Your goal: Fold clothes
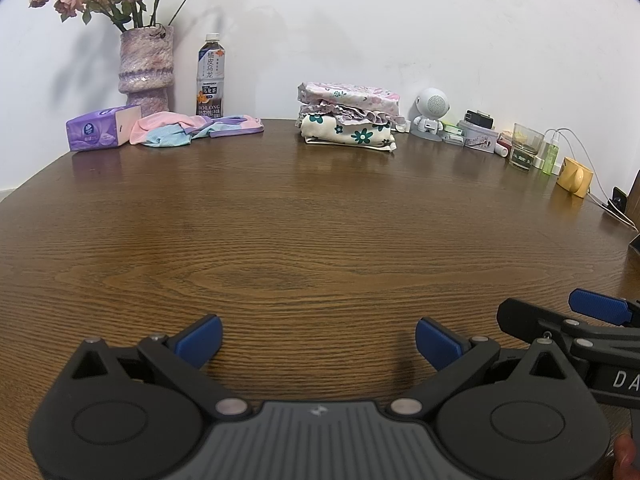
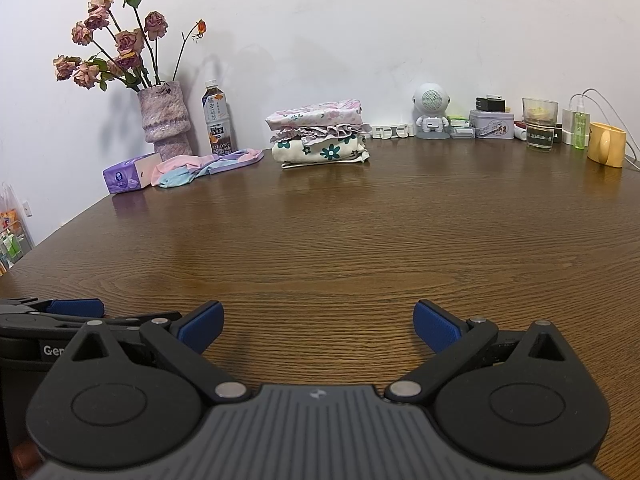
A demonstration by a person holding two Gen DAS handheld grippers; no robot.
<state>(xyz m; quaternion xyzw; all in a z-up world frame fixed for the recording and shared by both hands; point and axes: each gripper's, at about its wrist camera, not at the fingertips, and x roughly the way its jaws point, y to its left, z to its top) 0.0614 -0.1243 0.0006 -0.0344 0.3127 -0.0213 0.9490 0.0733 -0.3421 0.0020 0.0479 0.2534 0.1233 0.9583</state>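
I'm seeing 1 stack of 3 folded floral clothes (image 1: 349, 122), top centre, plus 1 crumpled pink-blue garment (image 1: 192, 130) upper left; I'm holding L gripper (image 1: 318, 338) & R gripper (image 2: 318, 326) both spread apart, empty.

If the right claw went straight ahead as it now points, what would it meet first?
Probably the stack of folded clothes at the far edge of the table. The right claw is open, with only bare wood ahead of it; depth is hard to judge through the fisheye.
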